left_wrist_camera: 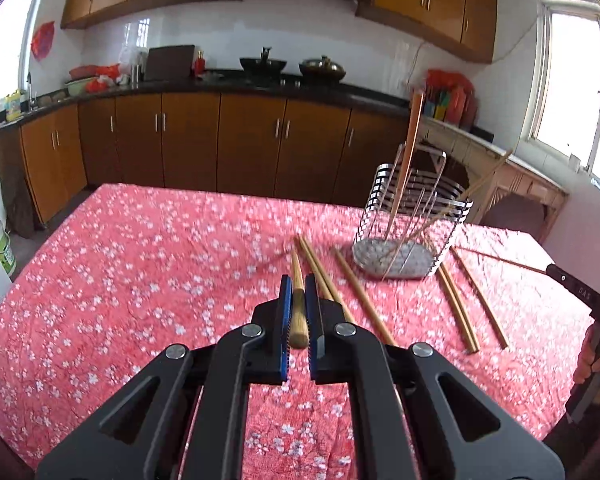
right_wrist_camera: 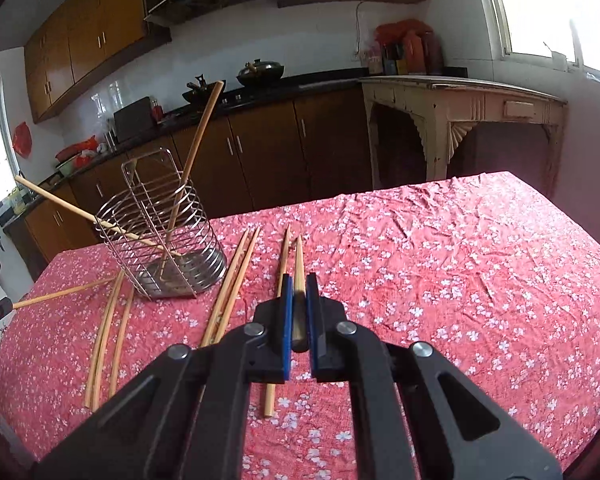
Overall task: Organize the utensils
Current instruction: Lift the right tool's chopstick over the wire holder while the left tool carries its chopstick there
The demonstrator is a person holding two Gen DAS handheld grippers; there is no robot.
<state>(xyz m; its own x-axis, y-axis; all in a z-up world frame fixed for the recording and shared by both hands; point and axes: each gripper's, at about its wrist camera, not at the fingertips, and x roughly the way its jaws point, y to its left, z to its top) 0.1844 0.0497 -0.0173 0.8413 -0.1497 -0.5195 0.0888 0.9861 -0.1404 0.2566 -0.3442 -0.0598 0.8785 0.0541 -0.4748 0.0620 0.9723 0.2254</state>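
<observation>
1. The left gripper [left_wrist_camera: 298, 300] is clamping its fingers on one bamboo chopstick [left_wrist_camera: 297, 280]; the stick's long axis is running straight ahead along the fingers, its thick end sitting between the pads and its tip pointing toward the frame's centre.
2. The right gripper [right_wrist_camera: 299, 300] is likewise pinching a second chopstick [right_wrist_camera: 299, 258], lengthwise between nearly closed fingers, tip pointing up-frame.
3. The wire holder [left_wrist_camera: 410, 216] is standing right of centre in the left view and at left of centre [right_wrist_camera: 160, 236] in the right view, so it is lying ahead and between the two grippers; I judge both about equally near, and each stick is needing to swing tip-down over its open rim.
4. Counting: one holder, with two chopsticks already leaning inside it; two are being held; about six loose chopsticks [right_wrist_camera: 230, 284] are lying on the desk [right_wrist_camera: 440, 280], roughly parallel, just beside the holder.
5. Motion blur is making the exact loose count uncertain.
</observation>
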